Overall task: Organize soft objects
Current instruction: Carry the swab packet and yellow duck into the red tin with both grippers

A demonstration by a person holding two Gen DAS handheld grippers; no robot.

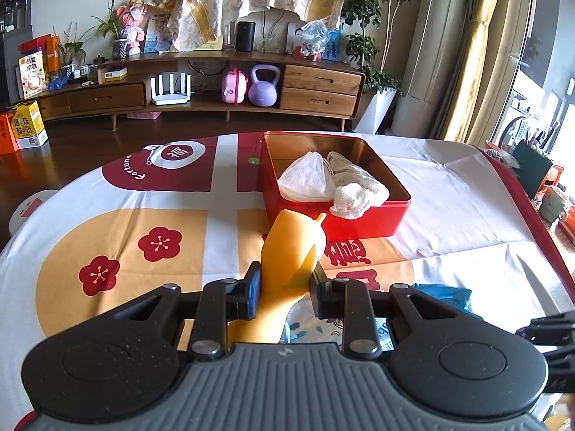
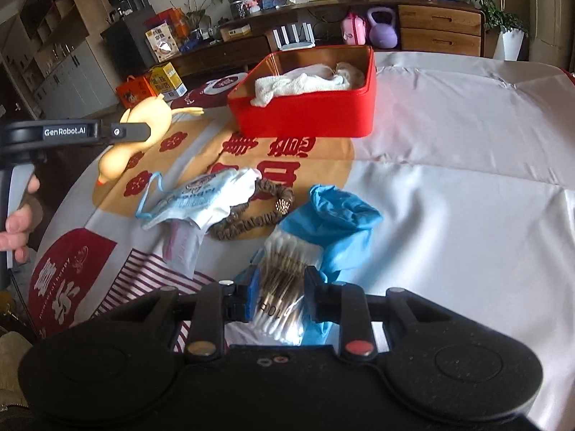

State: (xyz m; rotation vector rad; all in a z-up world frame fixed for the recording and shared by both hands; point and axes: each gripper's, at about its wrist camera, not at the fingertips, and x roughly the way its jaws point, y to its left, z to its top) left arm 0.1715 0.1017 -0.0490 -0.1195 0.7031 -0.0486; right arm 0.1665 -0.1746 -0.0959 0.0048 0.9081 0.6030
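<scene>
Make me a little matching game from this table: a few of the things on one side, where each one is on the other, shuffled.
Things:
1. rubber chicken
2. white cloths
3. cotton swabs
4. blue glove

Places:
A. inside the red tin
B. lying loose on the tablecloth
C. clamped in the left gripper, off the table
D. between the right gripper fingers

Pairs: 1-C, 2-A, 3-D, 4-B

Left wrist view sits low over the tablecloth [image 1: 118, 215], facing the tin [image 1: 337, 215] close ahead and the sideboard [image 1: 201, 82] beyond. Right wrist view looks from farther back, sharing tin [image 2: 305, 115], tablecloth [image 2: 449, 179] and sideboard [image 2: 438, 28].
</scene>
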